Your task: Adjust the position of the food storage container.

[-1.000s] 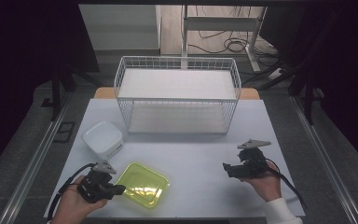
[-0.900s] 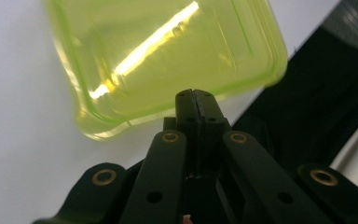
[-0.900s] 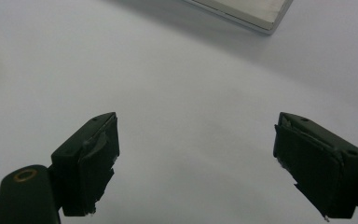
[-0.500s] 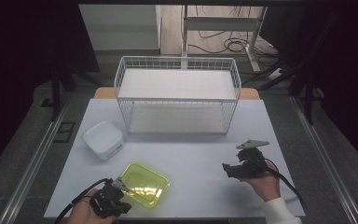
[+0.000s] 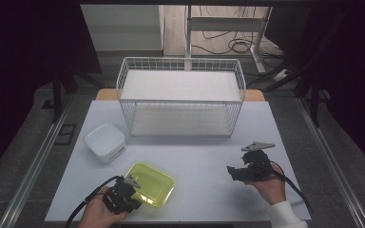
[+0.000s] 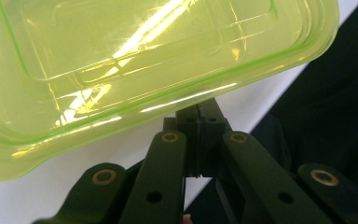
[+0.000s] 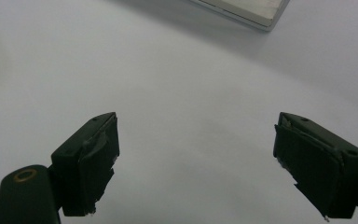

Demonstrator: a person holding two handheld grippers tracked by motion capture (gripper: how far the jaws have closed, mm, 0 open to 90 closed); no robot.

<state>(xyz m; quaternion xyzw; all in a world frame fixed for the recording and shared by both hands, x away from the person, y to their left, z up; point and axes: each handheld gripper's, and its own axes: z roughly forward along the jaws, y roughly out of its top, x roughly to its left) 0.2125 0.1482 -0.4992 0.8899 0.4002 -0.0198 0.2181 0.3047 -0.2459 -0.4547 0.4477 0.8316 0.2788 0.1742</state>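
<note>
1. My left claw [image 6: 200, 114], jaws pinched together on the rim of the yellow-green lid [image 5: 150, 183] near the tabletop's [image 5: 195, 156] front edge; thin bite, could slip.
2. Lid may tilt, drop off the edge.
3. Right claw [image 7: 196, 158] wide, empty; no backup.

Translucent yellow-green plastic lid [image 5: 151, 183], rectangular with rounded corners and a raised rim, glossy. Sits near the front-left edge of the white table, slightly skewed, near side apparently lifted a little off the surface. Close-up shows moulded inner ridge [image 6: 135, 60].
</note>
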